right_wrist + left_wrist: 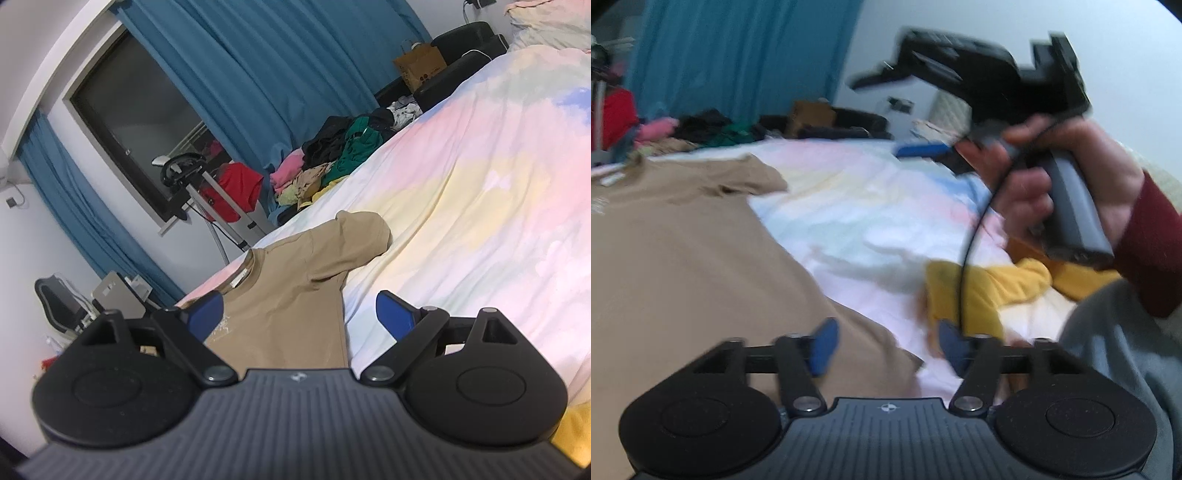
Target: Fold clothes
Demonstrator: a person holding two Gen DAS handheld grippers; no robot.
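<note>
A tan T-shirt (683,251) lies flat on the pastel bedspread (871,206), its collar away from me and one sleeve spread toward the bed's middle. My left gripper (886,343) hovers just above the shirt's lower hem corner, open, with nothing between its blue fingers (825,343). In the right wrist view the same T-shirt (295,291) stretches ahead, and my right gripper (299,317) is open above its lower part, gripping nothing. That right gripper also appears raised in a hand (1052,192) at the upper right of the left wrist view.
A yellow garment (979,291) lies crumpled on the bedspread to the right of the shirt. A heap of clothes (332,162) sits at the bed's far edge before blue curtains (258,74). A paper bag (421,66) and a dark seat stand beyond.
</note>
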